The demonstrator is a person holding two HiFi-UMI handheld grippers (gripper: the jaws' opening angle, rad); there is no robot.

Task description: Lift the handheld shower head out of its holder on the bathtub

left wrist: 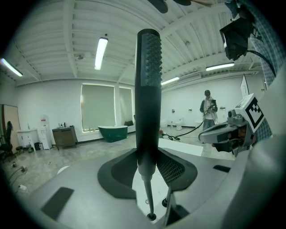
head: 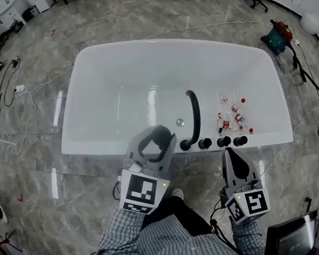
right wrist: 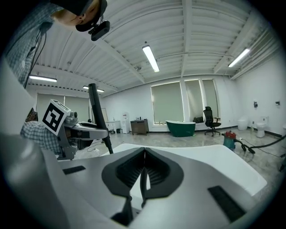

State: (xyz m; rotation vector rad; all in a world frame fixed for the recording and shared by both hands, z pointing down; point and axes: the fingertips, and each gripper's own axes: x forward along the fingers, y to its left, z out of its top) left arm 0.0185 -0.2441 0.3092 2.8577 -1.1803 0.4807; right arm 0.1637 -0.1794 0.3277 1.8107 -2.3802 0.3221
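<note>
The black handheld shower head (head: 194, 115) stands upright in its holder (head: 185, 145) on the near rim of the white bathtub (head: 107, 51). My left gripper (head: 161, 133) is open, with its tips just left of the handle and short of it. In the left gripper view the shower head (left wrist: 148, 89) rises straight ahead in the gap between the pads of the left gripper (left wrist: 150, 181), and its thin stem drops to the holder (left wrist: 152, 217). My right gripper (head: 232, 156) is shut and empty, right of the holder. In its own view the right gripper (right wrist: 142, 179) has the shower head (right wrist: 96, 112) to its left.
Three black knobs (head: 223, 141) sit on the rim right of the holder. Several small red-and-white items (head: 232, 116) lie inside the tub. Cables (head: 17, 97) and a red machine (head: 279, 36) are on the floor. A person (left wrist: 208, 109) stands far off by a green tub (left wrist: 112, 132).
</note>
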